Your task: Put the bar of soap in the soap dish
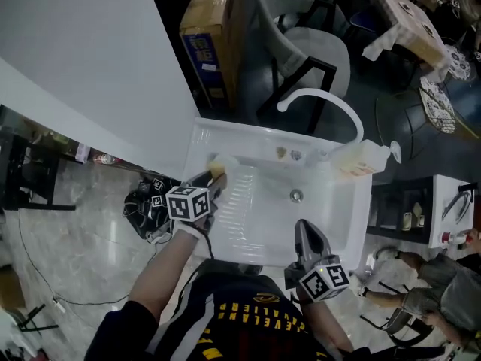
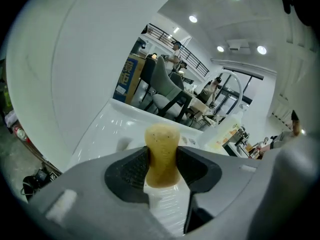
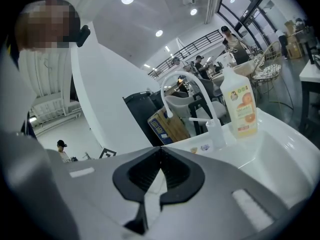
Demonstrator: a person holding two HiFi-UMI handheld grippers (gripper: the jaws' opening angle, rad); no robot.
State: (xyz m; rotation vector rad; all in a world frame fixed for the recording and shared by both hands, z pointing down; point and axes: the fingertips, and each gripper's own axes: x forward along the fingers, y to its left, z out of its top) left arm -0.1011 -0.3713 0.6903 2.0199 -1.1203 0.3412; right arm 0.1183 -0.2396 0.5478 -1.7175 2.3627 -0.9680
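Observation:
A yellowish bar of soap (image 2: 161, 154) stands upright between the pads of my left gripper (image 2: 162, 159), which is shut on it. In the head view the left gripper (image 1: 216, 179) holds the bar of soap (image 1: 218, 170) over the back left corner of the white sink (image 1: 353, 224). It is right beside a pale, rounded soap dish (image 1: 225, 162); whether the bar touches the dish I cannot tell. My right gripper (image 1: 304, 235) hangs over the sink's front edge. Its jaws (image 3: 160, 166) meet at the tips with nothing between them.
A white arched faucet (image 1: 323, 100) rises at the sink's back, with a drain (image 1: 297, 195) below it. An orange-labelled bottle (image 3: 239, 106) and a small pump dispenser (image 3: 215, 131) stand at the back right. A cardboard box (image 1: 207, 36) and a grey chair (image 1: 301, 43) stand behind the sink.

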